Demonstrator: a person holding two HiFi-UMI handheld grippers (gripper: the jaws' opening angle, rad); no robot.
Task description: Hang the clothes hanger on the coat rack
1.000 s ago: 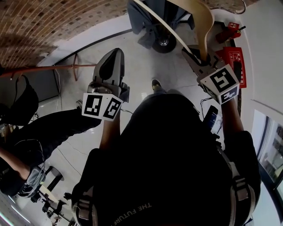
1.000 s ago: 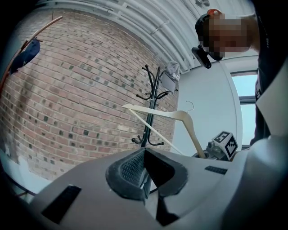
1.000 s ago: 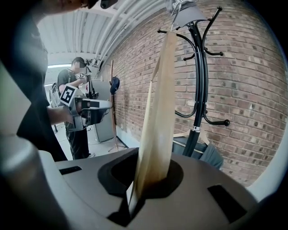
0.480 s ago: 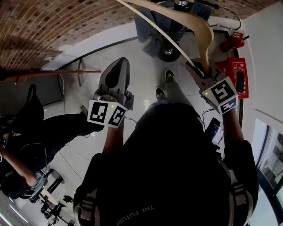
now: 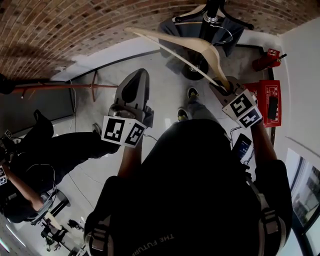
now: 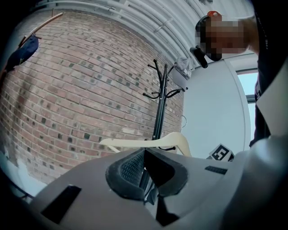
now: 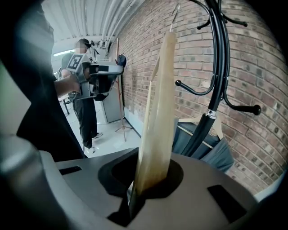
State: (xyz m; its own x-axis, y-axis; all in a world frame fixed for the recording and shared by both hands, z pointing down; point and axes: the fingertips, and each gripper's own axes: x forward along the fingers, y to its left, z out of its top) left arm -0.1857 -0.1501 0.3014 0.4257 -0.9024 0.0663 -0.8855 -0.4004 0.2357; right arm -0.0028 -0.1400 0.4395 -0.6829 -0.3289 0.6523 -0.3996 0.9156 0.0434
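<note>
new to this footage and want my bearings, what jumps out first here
A pale wooden clothes hanger stands out most, clamped in the right gripper and held up close to the black coat rack. The rack stands in front of a brick wall. The left gripper is shut on nothing and points toward the same rack.

coat rack (image 5: 212,12) cut off at head view's top edge; hanger (image 5: 207,48) end hidden inside right claw (image 5: 223,88).
</note>
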